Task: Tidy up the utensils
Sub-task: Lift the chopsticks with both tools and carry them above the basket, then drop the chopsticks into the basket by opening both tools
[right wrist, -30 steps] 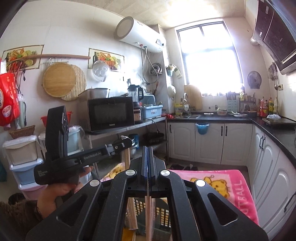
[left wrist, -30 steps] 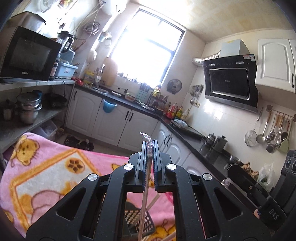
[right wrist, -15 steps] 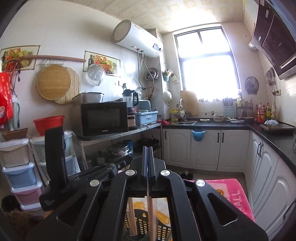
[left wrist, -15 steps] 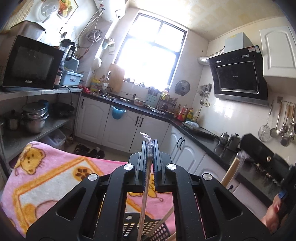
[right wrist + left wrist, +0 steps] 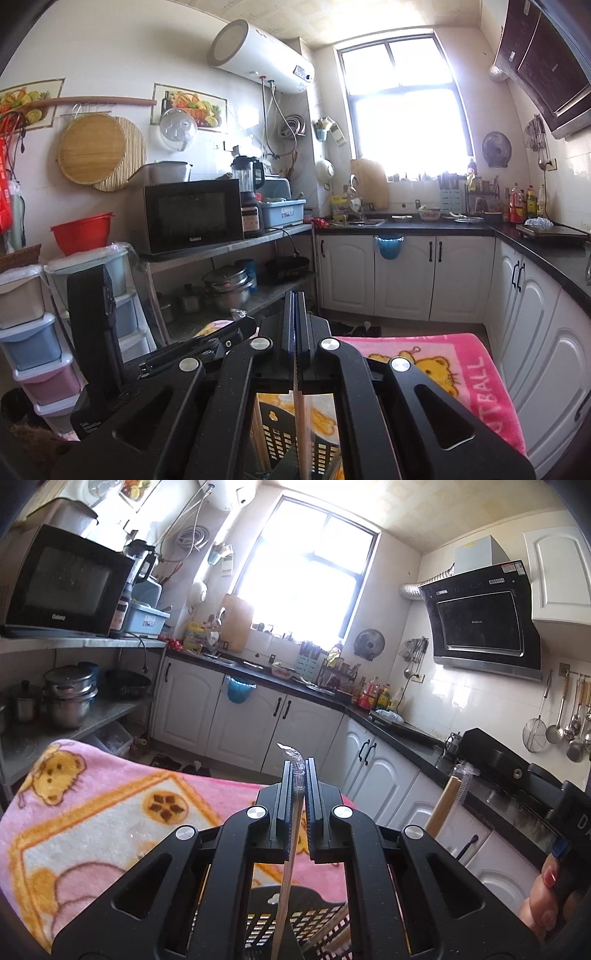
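Note:
My left gripper [image 5: 300, 771] is shut on a thin wooden chopstick in clear plastic wrap [image 5: 286, 867]; the wrap's crumpled tip sticks up past the fingertips. The stick's lower end hangs over a black perforated basket [image 5: 266, 919] on the pink cartoon blanket [image 5: 92, 812]. My right gripper [image 5: 295, 299] is shut on another wrapped chopstick [image 5: 300, 413], which points down into the same basket [image 5: 280, 435]. In the left wrist view the right gripper's body [image 5: 517, 775] and its chopstick [image 5: 448, 801] are at the right, with a hand [image 5: 546, 897] below. The left gripper [image 5: 236, 328] shows at the left of the right wrist view.
The blanket [image 5: 461, 369] covers the work surface. A shelf with a microwave [image 5: 192, 218] and pots [image 5: 225, 288] stands to the left. White cabinets [image 5: 402, 273] under a black counter run along the back and right. Stacked plastic drawers [image 5: 33, 332] are at far left.
Both grippers have come down toward the basket, which now shows larger under each. In the left wrist view the right gripper and its chopstick have come closer at the right.

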Action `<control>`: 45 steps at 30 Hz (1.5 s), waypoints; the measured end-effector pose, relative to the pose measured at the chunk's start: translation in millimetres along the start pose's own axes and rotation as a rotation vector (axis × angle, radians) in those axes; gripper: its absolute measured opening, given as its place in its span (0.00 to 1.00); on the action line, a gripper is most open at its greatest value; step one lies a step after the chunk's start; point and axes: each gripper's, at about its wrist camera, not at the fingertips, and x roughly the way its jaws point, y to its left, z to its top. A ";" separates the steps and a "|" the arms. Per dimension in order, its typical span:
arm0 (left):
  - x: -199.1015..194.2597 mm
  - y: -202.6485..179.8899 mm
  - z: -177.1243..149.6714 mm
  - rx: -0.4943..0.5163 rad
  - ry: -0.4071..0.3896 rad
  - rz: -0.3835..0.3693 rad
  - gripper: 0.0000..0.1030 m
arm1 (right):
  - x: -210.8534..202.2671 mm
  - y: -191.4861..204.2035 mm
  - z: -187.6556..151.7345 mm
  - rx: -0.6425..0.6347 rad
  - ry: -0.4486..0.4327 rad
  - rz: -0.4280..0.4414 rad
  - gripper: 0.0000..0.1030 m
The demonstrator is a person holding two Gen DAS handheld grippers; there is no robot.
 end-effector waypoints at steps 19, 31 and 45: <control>0.5 9.2 -26.7 -0.042 0.080 -0.014 0.03 | 17.7 -5.8 -30.0 0.022 0.089 -0.047 0.01; -11.6 17.9 -34.2 -0.061 0.151 0.023 0.24 | 15.0 -12.1 -46.5 0.041 0.151 -0.068 0.14; -45.0 25.4 -35.0 -0.086 0.149 0.034 0.53 | -12.4 -11.1 -56.9 0.034 0.166 -0.086 0.32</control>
